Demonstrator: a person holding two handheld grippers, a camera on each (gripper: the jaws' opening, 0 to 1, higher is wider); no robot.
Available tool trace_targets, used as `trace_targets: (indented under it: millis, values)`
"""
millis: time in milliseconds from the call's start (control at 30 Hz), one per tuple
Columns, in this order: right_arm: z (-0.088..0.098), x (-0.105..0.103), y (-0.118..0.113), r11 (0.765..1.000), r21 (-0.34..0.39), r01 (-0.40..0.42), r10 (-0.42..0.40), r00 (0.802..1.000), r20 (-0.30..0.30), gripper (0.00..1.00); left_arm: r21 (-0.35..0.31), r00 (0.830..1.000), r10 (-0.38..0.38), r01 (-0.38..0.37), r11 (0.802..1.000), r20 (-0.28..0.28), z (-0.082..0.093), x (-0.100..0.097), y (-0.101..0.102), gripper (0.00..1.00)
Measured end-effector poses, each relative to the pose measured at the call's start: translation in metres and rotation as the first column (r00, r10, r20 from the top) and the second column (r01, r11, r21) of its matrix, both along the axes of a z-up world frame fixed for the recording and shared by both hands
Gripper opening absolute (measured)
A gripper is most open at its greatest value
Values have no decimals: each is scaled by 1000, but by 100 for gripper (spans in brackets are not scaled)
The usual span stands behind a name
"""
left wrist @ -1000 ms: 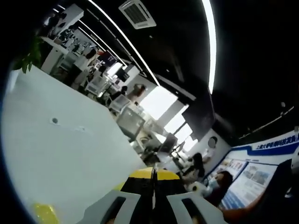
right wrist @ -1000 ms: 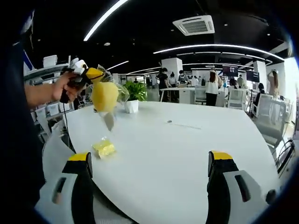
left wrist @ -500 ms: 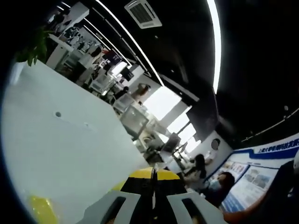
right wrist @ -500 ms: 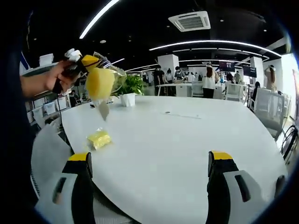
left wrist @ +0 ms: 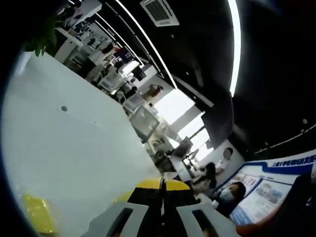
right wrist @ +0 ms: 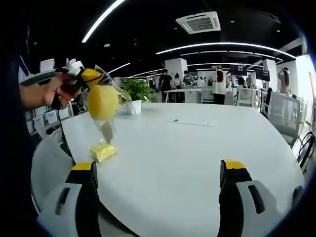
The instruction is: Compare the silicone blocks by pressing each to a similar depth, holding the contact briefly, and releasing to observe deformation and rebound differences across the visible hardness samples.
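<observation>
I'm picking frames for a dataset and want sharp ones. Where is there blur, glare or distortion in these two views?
Left gripper view: soft throughout, window blown out, yellow block smeared at the edge. Right gripper view: sharper; fisheye bends the white table; bagged yellow block in the left gripper slightly blurred; ceiling light strips glare.

A bagged block [right wrist: 102,150] lay on the desk [right wrist: 187,153]; another [right wrist: 102,101] hung above it; a plant [right wrist: 134,94] stood behind.
</observation>
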State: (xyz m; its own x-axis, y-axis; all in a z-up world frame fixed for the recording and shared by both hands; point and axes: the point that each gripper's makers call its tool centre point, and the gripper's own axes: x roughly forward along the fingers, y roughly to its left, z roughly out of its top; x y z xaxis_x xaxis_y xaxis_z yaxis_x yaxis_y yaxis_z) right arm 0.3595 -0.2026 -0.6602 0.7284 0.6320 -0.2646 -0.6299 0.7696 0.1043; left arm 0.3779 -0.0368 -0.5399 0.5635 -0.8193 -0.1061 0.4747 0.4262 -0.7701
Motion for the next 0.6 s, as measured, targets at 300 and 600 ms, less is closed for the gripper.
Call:
trace_targets:
  millis: [300, 600]
  values:
    - [-5, -4, -2, 1000, -2, 6, -6, 1000, -21, 97, -21, 997, -13, 11, 1000, -72, -27, -9, -7, 0]
    - [-7, -6, -4, 1000, 1, 8, -8, 1000, -26, 97, -15, 994, -8, 7, 1000, -108, -46, -13, -10, 0]
